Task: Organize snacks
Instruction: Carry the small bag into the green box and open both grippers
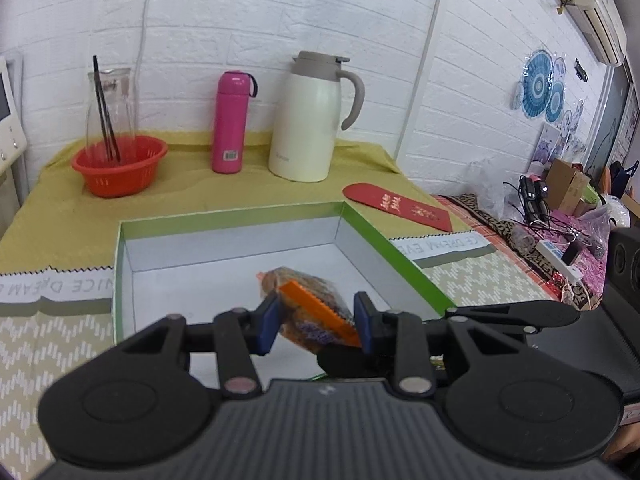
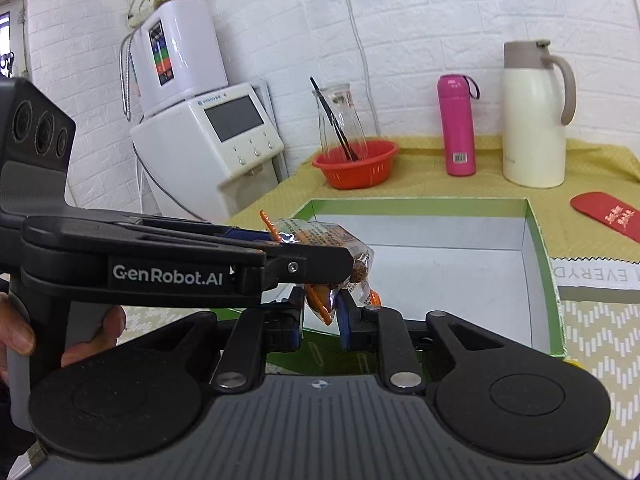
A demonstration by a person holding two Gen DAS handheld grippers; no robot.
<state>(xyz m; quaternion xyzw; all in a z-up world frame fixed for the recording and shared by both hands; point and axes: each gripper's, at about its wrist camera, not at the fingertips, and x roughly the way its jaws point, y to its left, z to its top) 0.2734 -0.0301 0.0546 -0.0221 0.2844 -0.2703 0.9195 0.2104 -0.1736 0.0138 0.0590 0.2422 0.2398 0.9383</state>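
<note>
On the yellow-clothed table [image 1: 188,184] sits the biggest thing of the job, a shallow green-edged box [image 1: 396,248] with a white inside, open at the top. Its floor looks bare apart from what hangs over it. Behind it, along the white brick wall, stand a cream thermal jug [image 1: 306,120], a pink flask [image 1: 230,122] and a red basket [image 1: 120,166] holding a clear glass carafe [image 1: 110,108] with dark sticks in it. A red envelope [image 1: 396,205] lies flat just beside the box's far right corner. To the left of the table, seen from the right wrist, a white water dispenser [image 2: 208,136] stands against the wall.

Over the near part of the box both tools meet. The left gripper [image 1: 316,322] has its blue pads pressed against the sides of a snack packet [image 1: 308,304], a clear wrapper with orange crimped ends and brown pieces inside, held above the box floor rather than resting on it. The right gripper [image 2: 320,314] sits just below, its jaws drawn close on a smaller orange-ended packet [image 2: 320,300]; that one hangs at the box's near rim, and its upper part is hidden by the left tool's finger.
</note>
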